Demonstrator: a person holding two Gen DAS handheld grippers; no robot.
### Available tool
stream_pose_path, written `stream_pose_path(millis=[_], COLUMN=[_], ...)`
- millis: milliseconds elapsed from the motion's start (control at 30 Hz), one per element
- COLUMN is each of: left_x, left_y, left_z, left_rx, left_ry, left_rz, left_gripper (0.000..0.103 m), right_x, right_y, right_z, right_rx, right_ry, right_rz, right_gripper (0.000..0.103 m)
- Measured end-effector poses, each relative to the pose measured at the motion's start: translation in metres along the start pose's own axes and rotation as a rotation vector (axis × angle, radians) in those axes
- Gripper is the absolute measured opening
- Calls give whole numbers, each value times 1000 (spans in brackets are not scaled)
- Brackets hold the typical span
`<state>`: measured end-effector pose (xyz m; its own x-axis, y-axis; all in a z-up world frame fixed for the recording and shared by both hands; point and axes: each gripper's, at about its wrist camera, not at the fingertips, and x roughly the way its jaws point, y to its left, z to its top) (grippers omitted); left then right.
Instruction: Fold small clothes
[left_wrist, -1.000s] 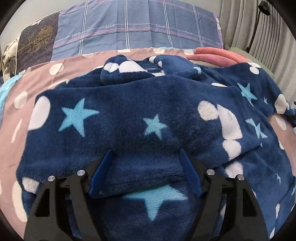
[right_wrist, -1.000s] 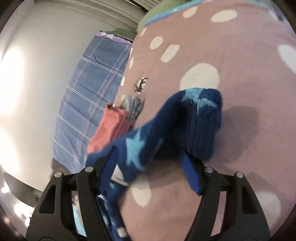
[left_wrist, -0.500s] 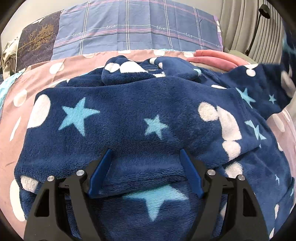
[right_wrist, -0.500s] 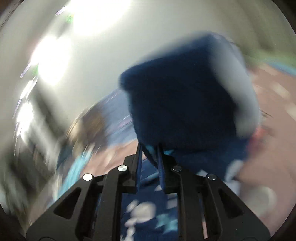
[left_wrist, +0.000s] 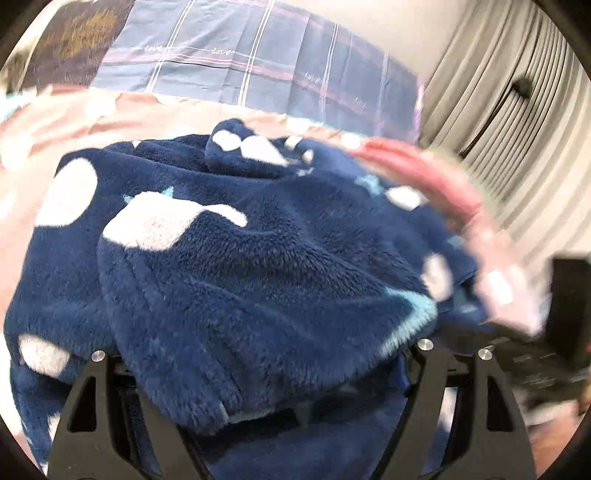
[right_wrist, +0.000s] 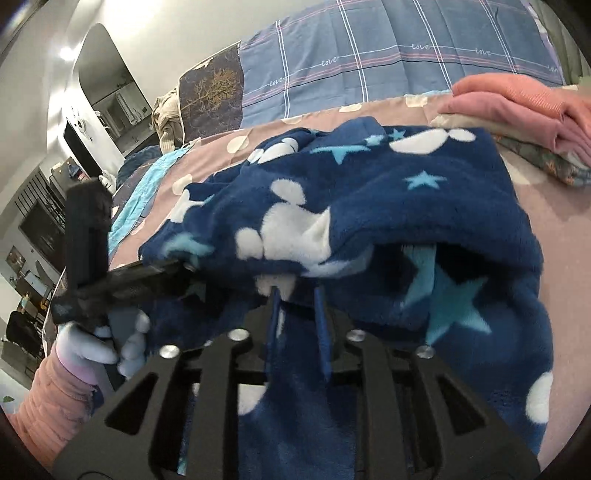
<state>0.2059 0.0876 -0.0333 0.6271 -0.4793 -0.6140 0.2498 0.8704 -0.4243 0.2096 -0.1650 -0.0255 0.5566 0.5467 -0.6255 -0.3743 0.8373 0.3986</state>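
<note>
a navy fleece garment (right_wrist: 388, 206) patterned with white mouse heads and pale blue stars lies heaped on a pink spotted bedspread (right_wrist: 561, 229), filling the centre of both wrist views. the right gripper (right_wrist: 295, 291), at 6 o'clock in its own view, has narrow jaws that have just been opening slightly; a folded edge of the fleece sits at the tips, though whether the pads still press on it cannot be told. the left gripper (left_wrist: 258, 354) stands with jaws wide apart, a sleeve of the garment draped over and between them, hiding its fingertips. a gloved hand (right_wrist: 92, 347) in a pink sleeve holds that tool at 8 o'clock. folded pink clothes (right_wrist: 517, 107) sit at 2 o'clock, before a blue plaid pillow (right_wrist: 369, 55).
</note>
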Motion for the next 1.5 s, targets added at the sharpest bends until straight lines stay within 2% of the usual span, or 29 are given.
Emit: stream_pose_path(millis=[100,133,267,367,433,533,600,667,700,733,767,800,867,967,1033,1100,1167,1200,1233,1267,1300,1333,1400,1433,1500], left_x=[-21,-24,-20,-16,-21,-35,-39,-32,-25,-23,-18,-15,-24,-55,-80,-96,-98,-92,-81,-74,-64,-57,-52,-52,-48], left_y=[16,18,29,25,20,16,19,28,33,39,42,43,29,-6,-28,-37,-29,-20,-4,9,23,30,43,44,36], left_z=[1,0,5,11,14,19,19,16,14,13,16,20,36,72,93,106,109,108,102,95,83,77,62,55,48], left_rx=[-111,-131,-209,-253,-255,-238,-248,-283,-309,-321,-335,-348,-296,-148,-45,35,89,92,71,54,45,42,11,-5,13], left_ry=[-33,-43,-36,-41,-62,-97,-99,-64,-51,-45,-33,-25,-65,-150,-210,-259,-265,-250,-214,-189,-156,-137,-109,-107,-105], left_rz=[-157,-163,-162,-196,-205,-208,-182,-116,-102,-114,-132,-144,-145,-154,-126,-54,75,128,214,283,358,378,342,295,257], left_gripper=[85,88,90,90,90,95,97,95,87,57,16,7,9,9,9,9,13,19,37,43,43,43,43,43,44], right_x=[3,-2,-5,-10,-11,-12,-12,-11,-11,-11,-11,-12,-12,-11,-12,-14,-15,-16,-16,-16,-16,-16,-15,-15,-15], right_y=[-1,-4,-4,-6,-8,-12,-12,-12,-12,-12,-12,-13,-14,-16,-20,-24,-28,-31,-32,-33,-33,-33,-33,-33,-33], right_z=[-17,-19,-21,-25,-26,-27,-27,-26,-27,-27,-27,-27,-27,-27,-27,-27,-28,-29,-29,-29,-29,-29,-29,-29,-29], right_rx=[32,39,50,50,57,74,77,78,77,77,77,78,82,94,111,130,148,159,166,168,168,166,163,163,164], right_ry=[33,31,19,8,2,2,0,1,1,0,0,-1,-3,-7,-14,-26,-33,-36,-38,-38,-36,-35,-33,-32,-29], right_rz=[-8,0,10,11,16,28,33,34,34,33,34,34,35,40,45,49,55,59,62,63,62,60,58,58,59], right_gripper=[25,25,26,28,29,29,29,30,30,30,30,30,30,30,30,30,30,30,30,30,30,31,32,32,32])
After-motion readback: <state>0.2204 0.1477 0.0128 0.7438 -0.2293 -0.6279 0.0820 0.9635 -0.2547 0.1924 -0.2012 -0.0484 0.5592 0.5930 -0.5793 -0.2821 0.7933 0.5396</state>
